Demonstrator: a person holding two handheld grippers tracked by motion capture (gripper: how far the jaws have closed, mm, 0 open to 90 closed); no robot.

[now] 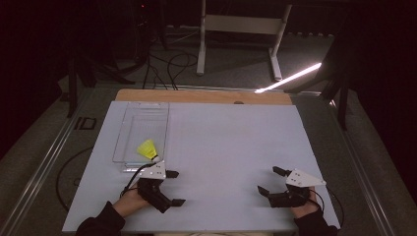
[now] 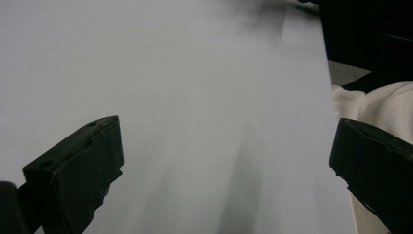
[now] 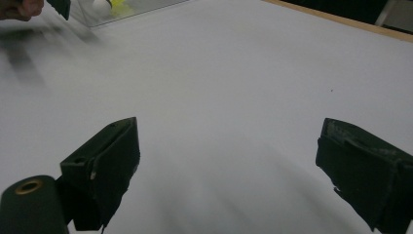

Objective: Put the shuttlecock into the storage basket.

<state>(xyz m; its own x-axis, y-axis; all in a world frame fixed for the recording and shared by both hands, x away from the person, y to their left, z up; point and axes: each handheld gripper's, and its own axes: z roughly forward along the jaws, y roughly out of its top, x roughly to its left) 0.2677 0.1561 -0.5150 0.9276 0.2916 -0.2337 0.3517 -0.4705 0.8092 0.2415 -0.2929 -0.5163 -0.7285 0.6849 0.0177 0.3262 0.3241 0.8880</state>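
Note:
A yellow shuttlecock (image 1: 147, 149) lies inside a clear plastic tray (image 1: 129, 132) on the left part of the white table sheet; it also appears far off as the shuttlecock (image 3: 114, 6) at the top left of the right gripper view. My left gripper (image 1: 174, 188) rests low on the sheet just in front of the tray, jaws wide apart and empty (image 2: 224, 161). Near the front right my right gripper (image 1: 271, 181) is also open with nothing between its jaws (image 3: 229, 165). Both point toward the middle of the table.
The white sheet (image 1: 226, 142) covers a wooden table whose far edge (image 1: 196, 95) shows bare. A white desk frame (image 1: 241, 29) and cables stand on the floor beyond. A bright light strip (image 1: 290, 77) lies at the back right.

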